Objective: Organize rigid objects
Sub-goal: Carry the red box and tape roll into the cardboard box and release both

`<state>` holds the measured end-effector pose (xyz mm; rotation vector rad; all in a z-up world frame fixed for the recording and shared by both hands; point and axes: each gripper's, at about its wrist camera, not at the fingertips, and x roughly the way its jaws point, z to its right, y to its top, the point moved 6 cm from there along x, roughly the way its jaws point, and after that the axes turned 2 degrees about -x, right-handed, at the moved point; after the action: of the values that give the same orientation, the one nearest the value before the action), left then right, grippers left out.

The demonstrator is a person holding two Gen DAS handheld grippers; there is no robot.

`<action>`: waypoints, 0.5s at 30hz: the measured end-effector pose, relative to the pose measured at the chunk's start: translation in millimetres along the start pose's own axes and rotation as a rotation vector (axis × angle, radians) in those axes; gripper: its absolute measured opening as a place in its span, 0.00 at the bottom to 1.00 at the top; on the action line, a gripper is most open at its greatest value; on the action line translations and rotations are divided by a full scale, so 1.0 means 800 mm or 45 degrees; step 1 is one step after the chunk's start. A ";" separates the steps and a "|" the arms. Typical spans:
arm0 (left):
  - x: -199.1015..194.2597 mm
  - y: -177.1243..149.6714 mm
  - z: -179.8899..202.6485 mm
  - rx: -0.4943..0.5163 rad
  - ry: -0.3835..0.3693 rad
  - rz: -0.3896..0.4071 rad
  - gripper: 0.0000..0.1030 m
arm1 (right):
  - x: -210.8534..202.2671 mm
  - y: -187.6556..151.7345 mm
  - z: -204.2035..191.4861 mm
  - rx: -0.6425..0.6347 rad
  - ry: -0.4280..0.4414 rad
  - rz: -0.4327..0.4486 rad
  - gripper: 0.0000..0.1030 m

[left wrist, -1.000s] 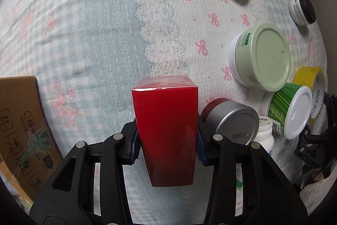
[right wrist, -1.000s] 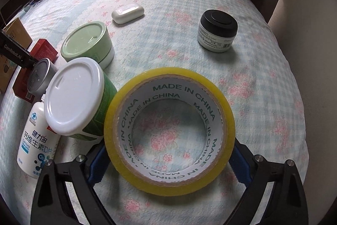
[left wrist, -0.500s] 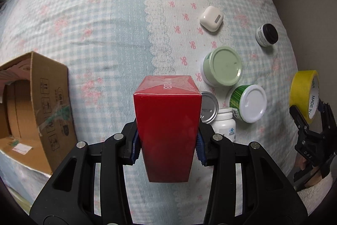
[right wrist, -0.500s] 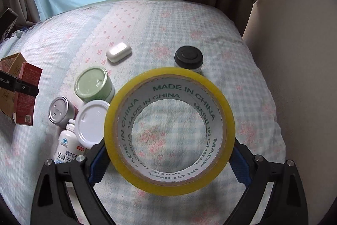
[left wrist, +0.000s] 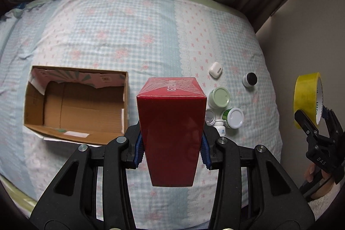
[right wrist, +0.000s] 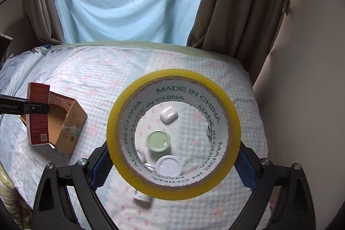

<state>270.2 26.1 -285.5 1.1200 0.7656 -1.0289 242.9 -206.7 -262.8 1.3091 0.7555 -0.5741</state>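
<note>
Left wrist: left tool (left wrist: 171,149) clamped on glossy red carton (left wrist: 170,122); right tool (right wrist: 172,162) on yellow tape ring (right wrist: 173,133).

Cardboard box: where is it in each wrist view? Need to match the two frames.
Left wrist: the open cardboard box sits left of centre on the bed, left of the red carton.
Right wrist: the cardboard box is at the left edge, partly behind the red carton.
Shared landmark: the white earbud case.
</note>
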 end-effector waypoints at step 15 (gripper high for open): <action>-0.058 0.044 -0.257 0.097 0.027 0.003 0.37 | -0.002 0.084 -0.274 0.062 0.056 -0.014 0.92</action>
<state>287.0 239.0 -289.6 1.1985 0.7472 -1.0526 255.5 20.5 -237.8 1.3671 0.7891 -0.5775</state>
